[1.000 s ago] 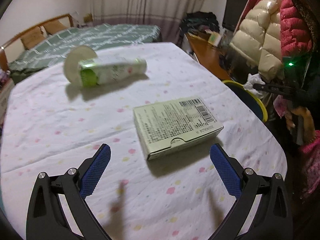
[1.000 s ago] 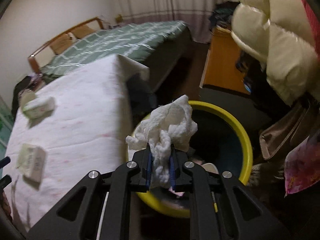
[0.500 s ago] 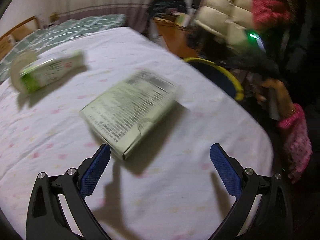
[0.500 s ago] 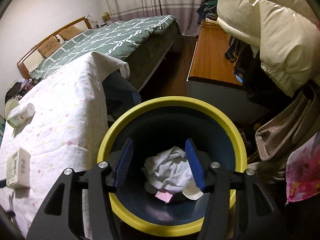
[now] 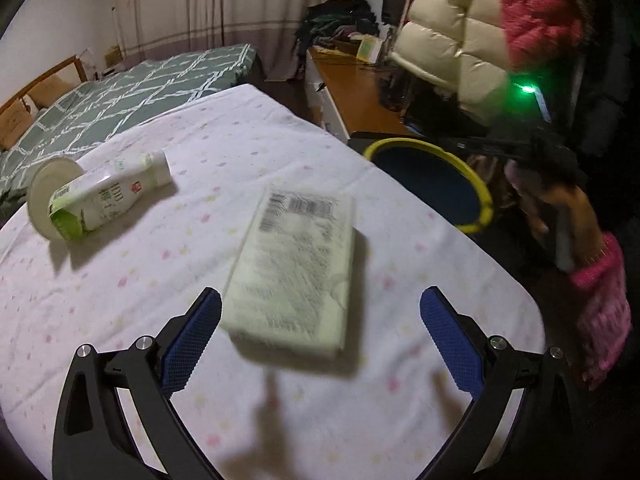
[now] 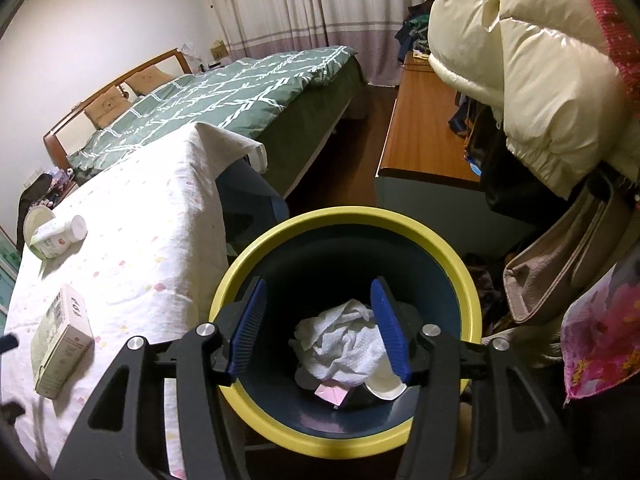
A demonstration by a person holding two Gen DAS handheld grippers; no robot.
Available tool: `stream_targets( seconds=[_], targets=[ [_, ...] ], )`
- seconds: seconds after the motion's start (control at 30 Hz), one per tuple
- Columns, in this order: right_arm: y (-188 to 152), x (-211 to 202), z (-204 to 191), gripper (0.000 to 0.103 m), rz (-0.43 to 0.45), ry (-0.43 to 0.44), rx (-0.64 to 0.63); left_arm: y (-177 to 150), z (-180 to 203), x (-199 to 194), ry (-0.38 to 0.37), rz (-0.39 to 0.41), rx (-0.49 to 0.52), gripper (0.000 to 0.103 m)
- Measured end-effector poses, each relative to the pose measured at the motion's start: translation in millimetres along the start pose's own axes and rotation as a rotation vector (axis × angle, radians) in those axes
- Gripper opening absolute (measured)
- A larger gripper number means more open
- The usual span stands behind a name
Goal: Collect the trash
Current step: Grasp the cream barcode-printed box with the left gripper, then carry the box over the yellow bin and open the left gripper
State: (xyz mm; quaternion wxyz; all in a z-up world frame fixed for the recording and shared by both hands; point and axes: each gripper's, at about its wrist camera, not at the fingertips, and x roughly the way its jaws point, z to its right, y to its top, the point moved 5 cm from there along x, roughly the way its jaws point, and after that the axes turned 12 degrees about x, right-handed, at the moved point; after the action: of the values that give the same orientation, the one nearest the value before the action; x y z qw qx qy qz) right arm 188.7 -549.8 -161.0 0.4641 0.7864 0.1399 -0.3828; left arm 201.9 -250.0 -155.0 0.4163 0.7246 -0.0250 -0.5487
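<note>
The right gripper (image 6: 320, 330) hangs over the yellow bin (image 6: 440, 240). Its blue fingers (image 6: 250, 330) are spread wide apart and hold nothing. Down inside the bin lies a crumpled white tissue (image 6: 340, 344), with a small pink scrap (image 6: 330, 393) and a bit of a white cup (image 6: 386, 384) beside it. So some of the trash is already in the bin.

The left gripper (image 5: 320, 344) is low over the bench (image 5: 120, 340), which has a white cloth with little colored dots. Its fingers (image 5: 192, 336) are wide apart too and hold nothing. A pale green box (image 5: 294, 272) lies flat on the cloth, right in front of them, with its near end between the two fingers. The box looks blurry, so I cannot tell if a finger is touching it. I think the box is the next thing to be picked up.

Farther back on the bench a white and green bottle (image 5: 108, 194) lies on its side, with its bottom end against a round pale lid (image 5: 42, 192). These are well apart from the box.

The bin stands on the floor just past the edge of the bench.

Still to do, I think: the box, the bottle and maybe the round lid must go into the bin
</note>
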Motion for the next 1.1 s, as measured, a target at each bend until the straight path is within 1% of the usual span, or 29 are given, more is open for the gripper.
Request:
stream_targets(
  seconds=[0.1,0.2,0.37,0.4,0.43,0.47,0.57,0.67,0.8,0.93,1.0,1.1],
  targets=[
    [-2.7,-2.6,1.3,0.052,-0.002,0.001,-0.001,8.7,-5.9,21.4,0.012,-0.049,0.025,0.098],
    [-3.4,-2.7,5.7,0.052,-0.005,-0.001,0.004,17.3,-4.2,37.5,0.033,-0.078,0.063,0.098],
    [-7.1,0.4,10.4,0.052,-0.021,0.003,0.007,25.1,-13.5,58.9,0.034,-0.122,0.049,0.098],
    [-8.4,1.2,10.7,0.052,-0.024,0.005,0.007,24.4,-15.4,63.6,0.03,-0.136,0.042,0.093],
    [-9.4,1.7,11.8,0.052,-0.026,0.007,0.006,22.9,-16.7,68.3,0.027,-0.156,0.036,0.081],
    [-10.3,1.6,12.4,0.052,-0.028,0.01,0.006,22.0,-17.1,71.7,0.024,-0.172,0.033,0.077],
    [-12.4,0.3,16.0,0.052,-0.029,0.017,0.01,23.6,-15.3,72.3,0.027,-0.184,0.042,0.076],
    [-15.2,-4.9,21.5,0.052,-0.022,0.017,0.021,28.1,-10.1,72.1,0.021,-0.183,0.047,0.075],
    [-20.4,-22.1,28.2,0.052,0.013,0.011,0.028,47.8,0.3,68.8,0.018,-0.156,0.074,0.075],
    [-29.3,-45.4,41.0,0.052,0.055,0.009,0.06,76.7,13.3,72.0,-0.002,-0.129,0.103,0.075],
    [-34.1,-54.3,48.2,0.052,0.063,0.007,0.074,94.9,24.2,78.9,-0.02,-0.12,0.119,0.075],
    [-41.2,-65.6,60.0,0.052,0.081,-0.018,0.09,121.7,46.5,92.7,-0.053,-0.109,0.146,0.075]
  ],
)
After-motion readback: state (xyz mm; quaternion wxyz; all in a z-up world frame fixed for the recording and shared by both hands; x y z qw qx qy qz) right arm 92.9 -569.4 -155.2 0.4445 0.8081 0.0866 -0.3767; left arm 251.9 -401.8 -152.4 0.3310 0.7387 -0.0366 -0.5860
